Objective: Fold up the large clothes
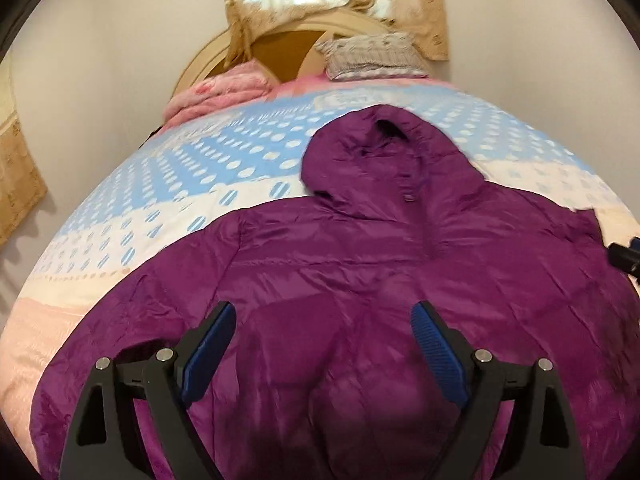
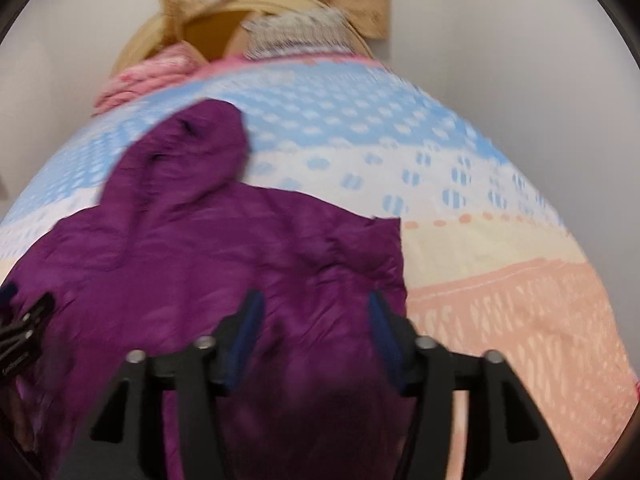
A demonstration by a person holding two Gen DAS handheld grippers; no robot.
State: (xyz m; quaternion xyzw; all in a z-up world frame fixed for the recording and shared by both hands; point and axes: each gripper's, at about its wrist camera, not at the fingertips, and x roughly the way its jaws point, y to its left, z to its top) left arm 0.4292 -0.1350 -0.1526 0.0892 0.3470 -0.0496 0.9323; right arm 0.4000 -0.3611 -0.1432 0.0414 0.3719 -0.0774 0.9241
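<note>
A purple hooded puffer jacket lies spread on the bed, hood pointing toward the headboard. My left gripper hovers over the jacket's lower middle, jaws wide apart, nothing between the blue pads. In the right wrist view the same jacket fills the left half, its right edge folded inward. My right gripper hangs above that folded edge, jaws apart and empty. The other gripper shows at the left edge; in the left wrist view the right one peeks in at the far right.
The bed cover is blue with white dots, then white and peach bands. A pink blanket and a grey pillow lie by the wooden headboard. Curtains hang behind; plain walls stand on both sides.
</note>
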